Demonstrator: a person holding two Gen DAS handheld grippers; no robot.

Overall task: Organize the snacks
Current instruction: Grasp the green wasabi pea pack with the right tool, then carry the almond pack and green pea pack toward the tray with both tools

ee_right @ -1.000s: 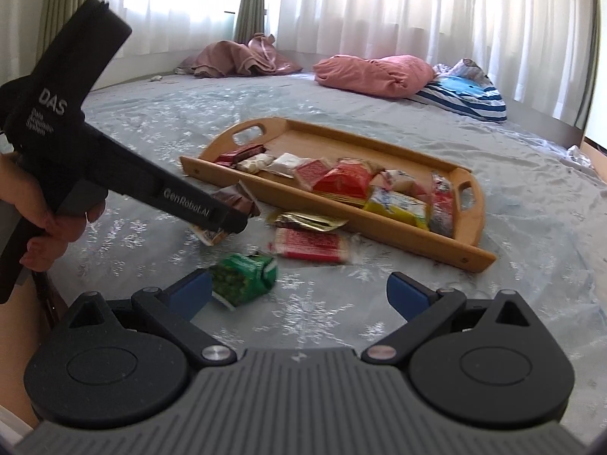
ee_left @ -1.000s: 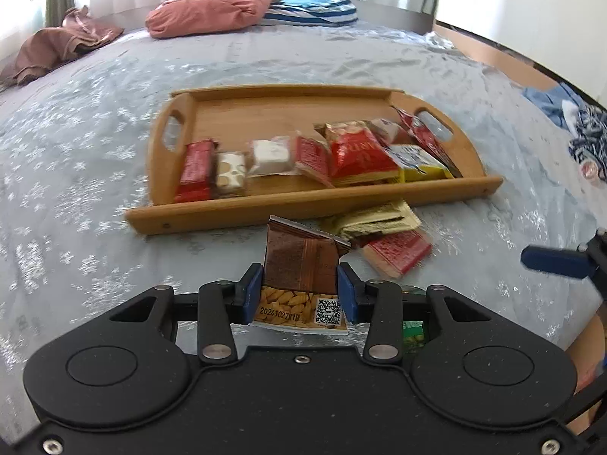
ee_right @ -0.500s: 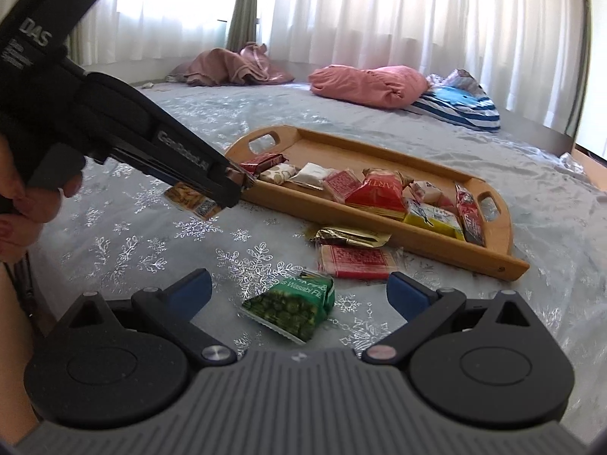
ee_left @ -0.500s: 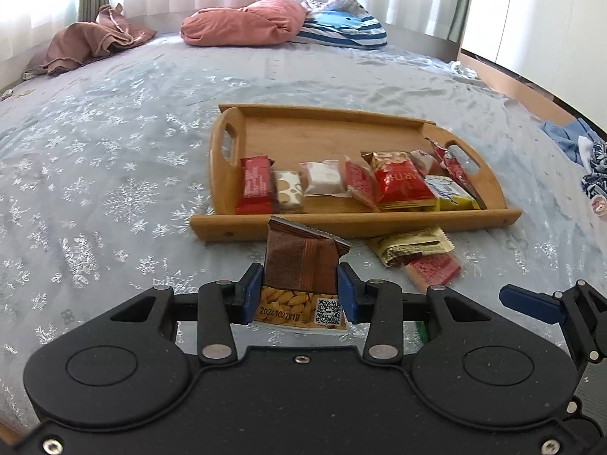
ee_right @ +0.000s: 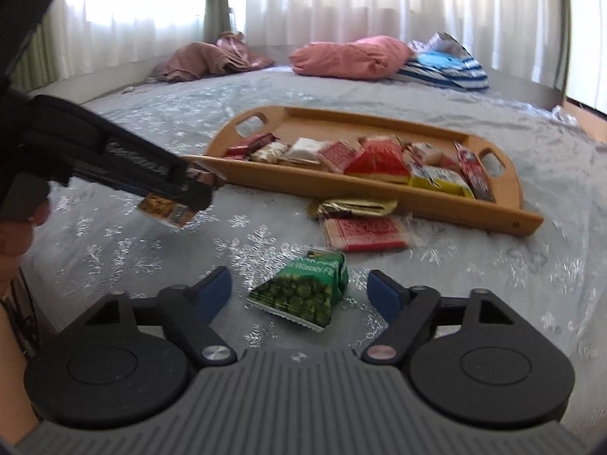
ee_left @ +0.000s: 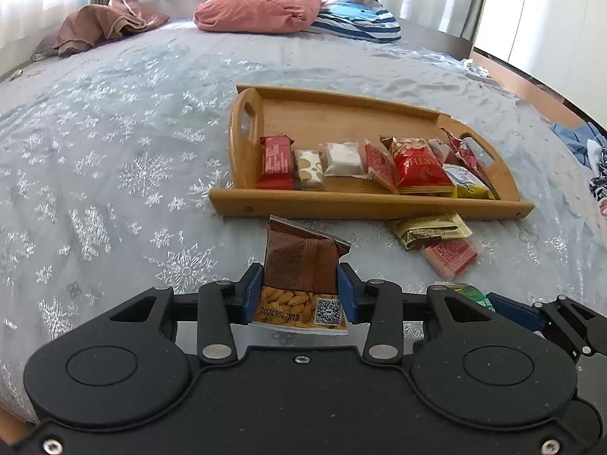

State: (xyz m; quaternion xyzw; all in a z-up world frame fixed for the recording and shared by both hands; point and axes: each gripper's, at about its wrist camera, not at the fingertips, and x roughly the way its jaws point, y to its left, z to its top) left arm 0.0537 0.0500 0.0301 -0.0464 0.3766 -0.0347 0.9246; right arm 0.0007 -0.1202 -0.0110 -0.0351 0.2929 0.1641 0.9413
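**Green pea packet sits dead ahead between the closing right tongs**

The right tongs (ee_right: 299,290) point down at the bed with their jaws closing, and the green pea packet (ee_right: 303,288) lies between the blue pads, not yet pressed by either. Seen from these tongs, the packet is at twelve o'clock and very near. Its long axis runs slantwise, from about seven o'clock at its crimped lower edge to one o'clock at its upper corner, so the pads will likely meet it across the narrower width; that is a judgement, as the view is a little blurred.

The left tongs (ee_left: 299,290) are clenched on a brown peanut packet (ee_left: 301,261), held upright, its printed end with a square code toward the camera. From the left tongs, the wooden tray (ee_left: 364,204) lies at twelve to one o'clock, its near rail just beyond the held packet. A row of snacks fills the tray's near side; its far side is bare.

Two more packets rest on the bedspread (ee_left: 114,151) just outside the near rail: a gold packet (ee_right: 356,207) and a red packet (ee_right: 366,233), at one o'clock from the right tongs and beyond the green one. The right tongs are plainly nearer to all three loose packets.
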